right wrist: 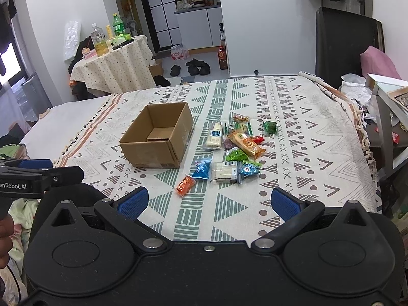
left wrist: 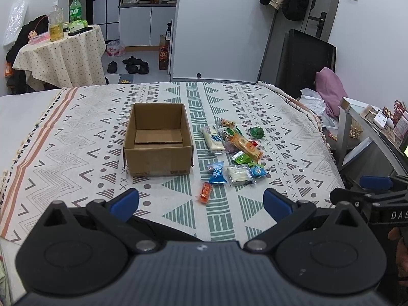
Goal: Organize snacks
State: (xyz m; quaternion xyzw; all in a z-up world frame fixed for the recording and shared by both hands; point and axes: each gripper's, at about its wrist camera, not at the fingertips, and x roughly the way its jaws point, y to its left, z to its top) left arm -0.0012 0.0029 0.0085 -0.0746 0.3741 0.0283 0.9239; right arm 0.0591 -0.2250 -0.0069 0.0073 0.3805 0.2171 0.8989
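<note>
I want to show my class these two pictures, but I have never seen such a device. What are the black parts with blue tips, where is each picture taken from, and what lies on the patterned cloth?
Each picture comes from a camera mounted on a hand-held gripper, looking forward along its two blue-tipped fingers. The left gripper and the right gripper are both open and hold nothing. On the patterned cloth stands an open cardboard box with no snacks inside. To its right lie wrapped snacks, loosely scattered, including an orange packet nearest the grippers.
</note>
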